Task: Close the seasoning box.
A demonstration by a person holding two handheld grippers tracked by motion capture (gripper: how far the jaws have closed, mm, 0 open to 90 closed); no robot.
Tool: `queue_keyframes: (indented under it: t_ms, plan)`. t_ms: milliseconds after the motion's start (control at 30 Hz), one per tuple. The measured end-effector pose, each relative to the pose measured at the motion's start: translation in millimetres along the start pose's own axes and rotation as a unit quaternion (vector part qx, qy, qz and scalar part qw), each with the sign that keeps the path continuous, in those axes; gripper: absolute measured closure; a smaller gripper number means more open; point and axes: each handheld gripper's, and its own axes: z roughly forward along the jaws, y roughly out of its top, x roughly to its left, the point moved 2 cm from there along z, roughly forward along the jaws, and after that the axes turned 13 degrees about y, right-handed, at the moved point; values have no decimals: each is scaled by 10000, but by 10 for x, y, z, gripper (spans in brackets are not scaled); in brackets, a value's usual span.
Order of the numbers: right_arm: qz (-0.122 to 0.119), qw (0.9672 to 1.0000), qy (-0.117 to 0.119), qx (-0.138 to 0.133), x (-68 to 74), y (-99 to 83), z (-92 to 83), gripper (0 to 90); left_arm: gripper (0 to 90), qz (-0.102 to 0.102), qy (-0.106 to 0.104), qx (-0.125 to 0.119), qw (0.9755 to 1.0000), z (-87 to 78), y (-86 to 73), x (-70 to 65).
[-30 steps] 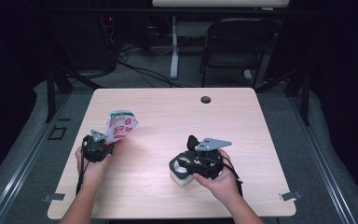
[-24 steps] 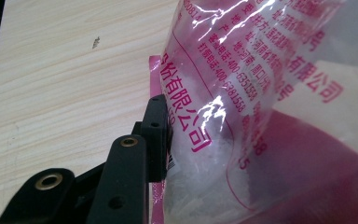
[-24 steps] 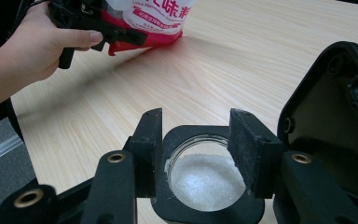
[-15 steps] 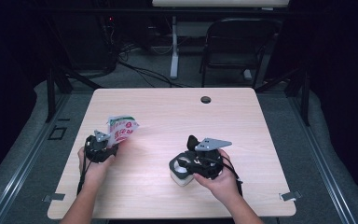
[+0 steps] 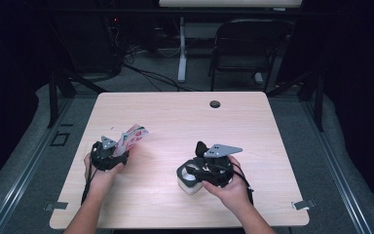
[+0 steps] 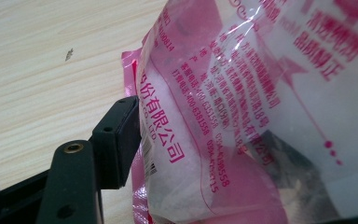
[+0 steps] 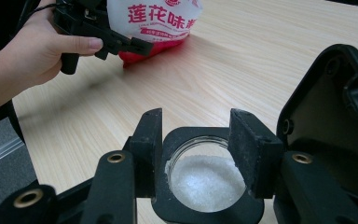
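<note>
Lowered since a second ago — pink-and-white bag (image 5: pixel 131 138) now down on the table (image 5: pixel 175 112) at the left, leaning over the left gripper (image 5: pixel 108 153) instead of held up in the air. Left jaws just been opening; in the left gripper view one black pad sits right beside the bag's printed film (image 6: pixel 242 107), the bag between the jaws but seemingly no longer pinched. Further right, well apart from the bag, a small container (image 5: pixel 189 177) with white grains inside (image 7: pixel 207 179) and its black lid flipped open (image 7: pixel 328 126). Clamped on that container from both sides — right gripper (image 5: pixel 209 168), unmoved, held by the right hand (image 5: pixel 231 187). Beyond, near the table's far edge, a dark round hole (image 5: pixel 215 104); behind the table, a chair (image 5: pixel 246 48).
</note>
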Motion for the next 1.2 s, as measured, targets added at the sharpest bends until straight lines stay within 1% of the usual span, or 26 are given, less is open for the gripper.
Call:
queue_keyframes:
  t_ms: [100, 167, 267, 300, 333, 367, 467, 600, 800, 833, 1000, 1067, 1100, 1200]
  plan:
    - [6, 10000, 2, -8, -1, 6, -7, 552, 379, 51, -65, -22, 10000, -36, 23, -9]
    - [-8, 10000, 0, -2, -1, 10, -9, 551, 385, 99, -154, -40, 9998, -66, 41, -24]
    - [-40, 10000, 11, -3, -2, 16, -4, 550, 392, 208, -223, -87, 9995, -106, 66, -74]
    - [-41, 10000, 14, -3, 0, 18, -3, 550, 392, 225, -283, -91, 9993, -122, 75, -102]
    - [-27, 10000, 20, 10, 4, 21, -2, 550, 395, 291, -298, -83, 9991, -133, 83, -119]
    - [-19, 10000, 27, -11, 5, 23, 3, 550, 395, 293, -336, -95, 9990, -142, 88, -142]
    - [-18, 10000, 40, -15, 4, 29, 7, 550, 395, 383, -432, -117, 9983, -166, 105, -189]
    - [-24, 10000, 31, -6, 5, 30, 8, 550, 394, 395, -538, -158, 9976, -184, 121, -240]
    - [-23, 10000, 37, -5, 3, 30, 5, 549, 395, 547, -626, -143, 9964, -194, 134, -332]
    - [-23, 10000, 36, 0, 4, 30, 6, 549, 394, 562, -633, -172, 9963, -195, 136, -355]
    - [-28, 10000, 27, -1, 7, 29, 6, 549, 394, 754, -741, -228, 9941, -233, 159, -466]
    - [-44, 10000, 38, 1, 8, 33, 0, 549, 394, 774, -801, -284, 9934, -251, 171, -515]
    - [-51, 10000, 36, 7, 8, 36, -5, 550, 394, 819, -827, -294, 9928, -263, 177, -533]
    - [-50, 10000, 28, -49, 26, 54, -32, 552, 394, 834, -912, -345, 9917, -281, 186, -593]
